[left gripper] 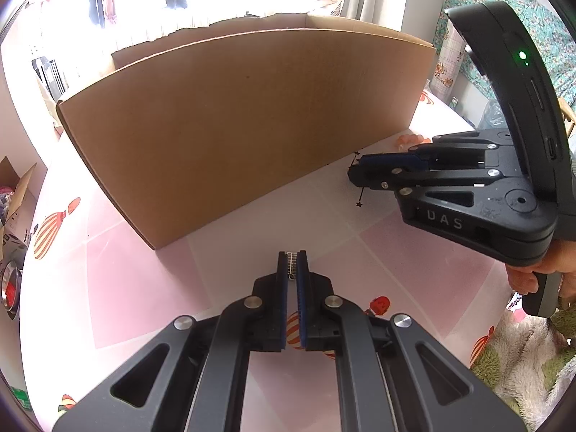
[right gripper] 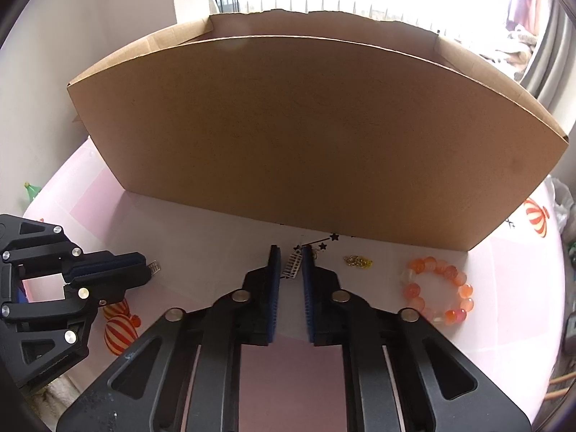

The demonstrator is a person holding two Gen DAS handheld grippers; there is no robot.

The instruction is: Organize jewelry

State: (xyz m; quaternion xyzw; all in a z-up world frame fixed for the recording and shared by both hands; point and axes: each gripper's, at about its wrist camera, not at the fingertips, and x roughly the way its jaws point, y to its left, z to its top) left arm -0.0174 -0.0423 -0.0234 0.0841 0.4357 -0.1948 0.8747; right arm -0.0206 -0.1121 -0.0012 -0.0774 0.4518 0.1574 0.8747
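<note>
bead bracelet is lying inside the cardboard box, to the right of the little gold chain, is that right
Not quite. The orange bead bracelet is not inside the cardboard box; it lies on the table in front of the box's near wall, as the right wrist view shows. The rest holds: it is to the right of the little gold chain.

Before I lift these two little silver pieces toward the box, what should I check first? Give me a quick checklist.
1. Left tool shut on its silver piece: ok.
2. Right tool pressing on the second silver piece: not ok, a gap shows beside it.
3. Black star chain free of the right tool: cannot tell.
4. Cardboard box open on top: ok.
5. Bead bracelet and gold piece lying aside: ok.
</note>
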